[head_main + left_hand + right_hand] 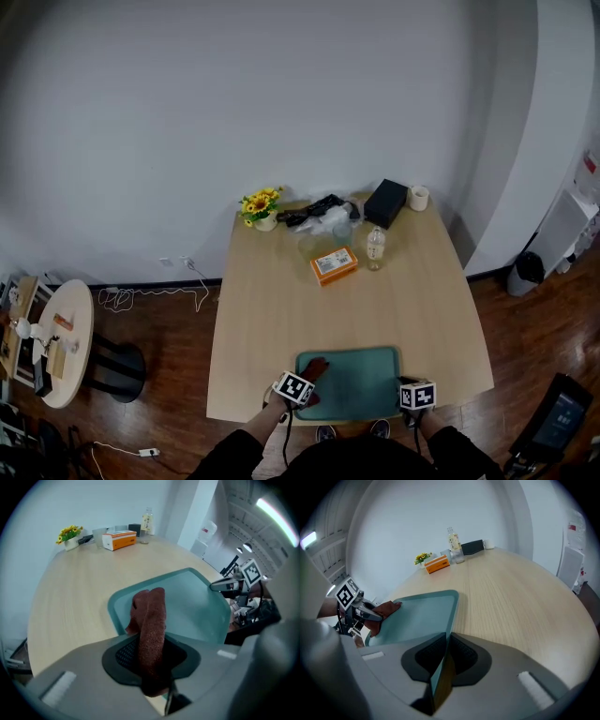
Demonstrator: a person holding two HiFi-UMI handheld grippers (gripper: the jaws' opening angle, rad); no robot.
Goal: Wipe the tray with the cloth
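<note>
Slippage: your right gripper (442, 665) seemingly nips only the tray (417, 616) rim; pushing the cloth (151, 620) clamped in your left gripper (151, 665) may wrench it free.

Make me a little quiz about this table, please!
1. True or false: the left hand-held gripper is shut on the brown cloth.
2. What does the right hand-held gripper pinch? A) the rim of the tray; B) a bottle; C) an orange box.
3. Fill in: in the head view, the yellow flowers stand at the far ____ corner of the table.
Key: 1 true; 2 A; 3 left.
</note>
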